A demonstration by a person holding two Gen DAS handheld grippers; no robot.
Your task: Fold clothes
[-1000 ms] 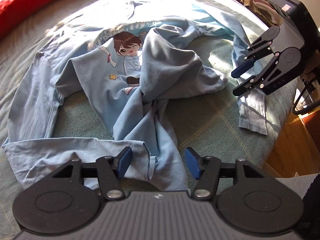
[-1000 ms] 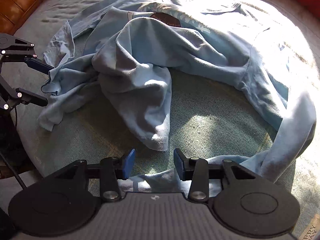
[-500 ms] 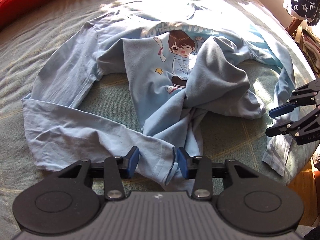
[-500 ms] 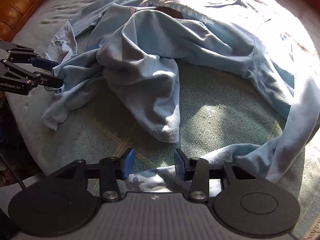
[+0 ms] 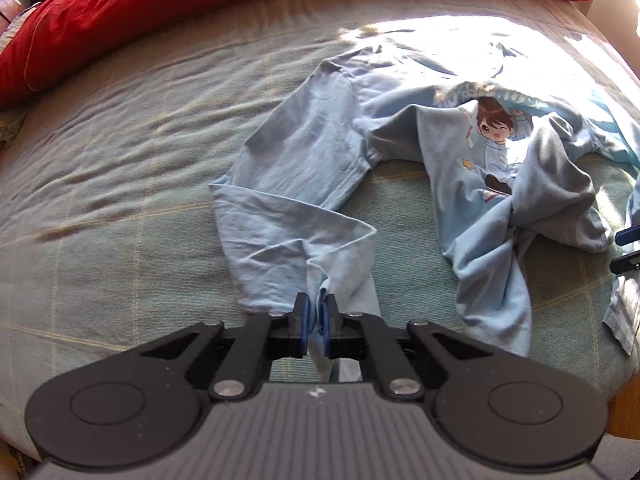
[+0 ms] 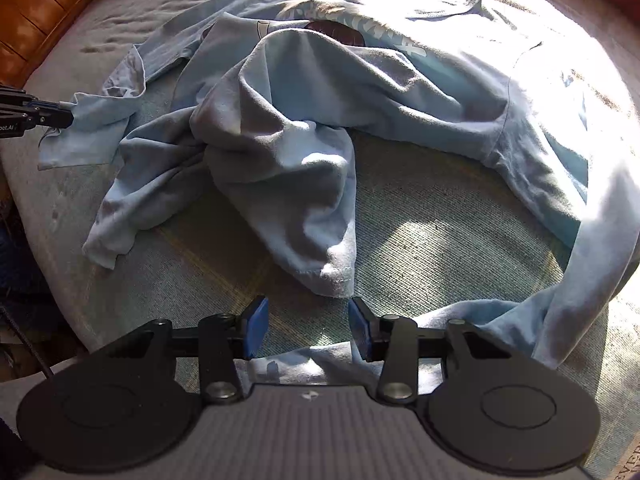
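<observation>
A light blue long-sleeved shirt (image 5: 472, 152) with a cartoon print lies crumpled on the bed, its body bunched into a lump (image 6: 296, 184). My left gripper (image 5: 315, 320) is shut on the end of one sleeve (image 5: 296, 216), with cloth pinched between the blue pads. In the right wrist view that gripper (image 6: 64, 114) holds the sleeve end at the far left. My right gripper (image 6: 308, 326) is open just in front of the bunched hem, with nothing pressed between its pads. The other sleeve (image 6: 592, 264) curls round under it. Its fingertips (image 5: 628, 236) show at the right edge of the left wrist view.
The shirt rests on a grey-green checked bedspread (image 5: 120, 168). A red quilt (image 5: 200, 4) runs along the far side of the bed. Wooden furniture (image 6: 36, 12) stands beyond the bed's edge on the left gripper's side. Strong sunlight washes out the shirt's collar area.
My left gripper has moved along the shirt to the sleeve end and closed on it, and the sleeve is now drawn out sideways. The right gripper has stayed put and open.
</observation>
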